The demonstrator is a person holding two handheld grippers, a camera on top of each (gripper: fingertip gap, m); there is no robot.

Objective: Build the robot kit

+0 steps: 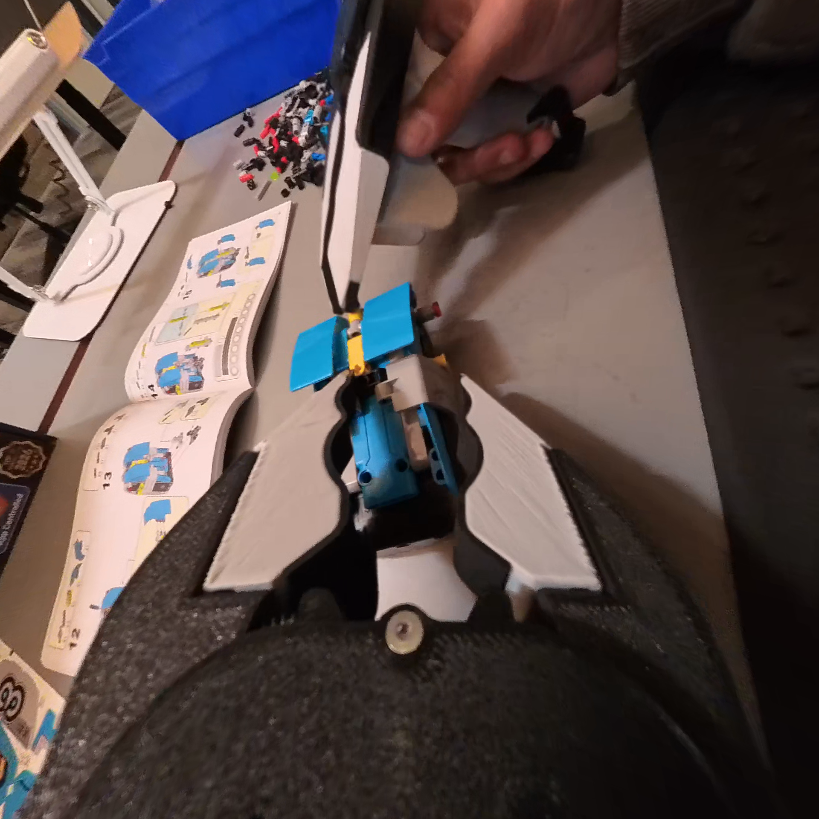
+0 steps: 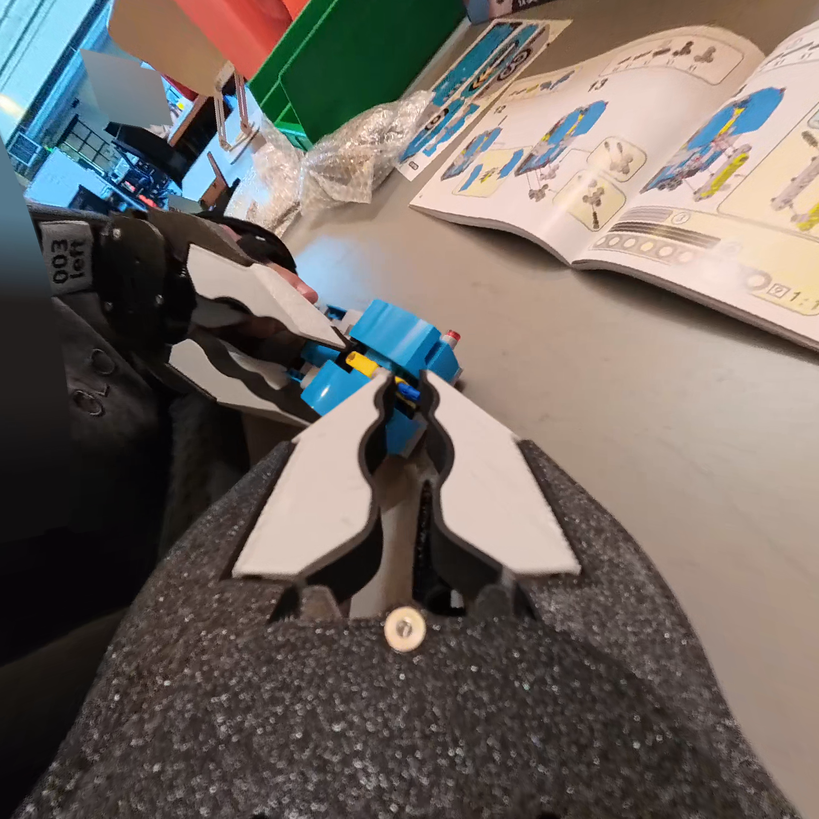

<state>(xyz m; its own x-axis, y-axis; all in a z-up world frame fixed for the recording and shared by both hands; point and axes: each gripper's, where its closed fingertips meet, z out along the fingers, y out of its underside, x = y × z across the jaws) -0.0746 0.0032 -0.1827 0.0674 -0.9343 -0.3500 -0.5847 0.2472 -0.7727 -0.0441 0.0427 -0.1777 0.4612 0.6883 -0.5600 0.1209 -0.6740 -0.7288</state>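
A blue brick model (image 1: 385, 452) with yellow and grey parts is held a little above the grey table (image 1: 554, 288). My left gripper (image 1: 401, 390) is shut on the model's body, one finger on each side. It also shows at the left of the right wrist view (image 2: 266, 337), gripping the model (image 2: 399, 332). My right gripper (image 2: 405, 383) has its tips closed around a small blue and yellow pin (image 2: 407, 391) at the model's near edge. In the left wrist view the right gripper (image 1: 348, 303) reaches down from above onto the model's yellow strip, held by a hand (image 1: 509, 66).
An open instruction booklet (image 1: 186, 354) (image 2: 642, 177) lies beside the model. A pile of small loose parts (image 1: 288, 137) and a blue bin (image 1: 212, 57) lie beyond. A white stand base (image 1: 97, 261), green bin (image 2: 354, 66), plastic bags (image 2: 345, 155) and sticker sheet (image 2: 478, 75) sit around. Some 6 cm of space lies between my two pairs of fingers.
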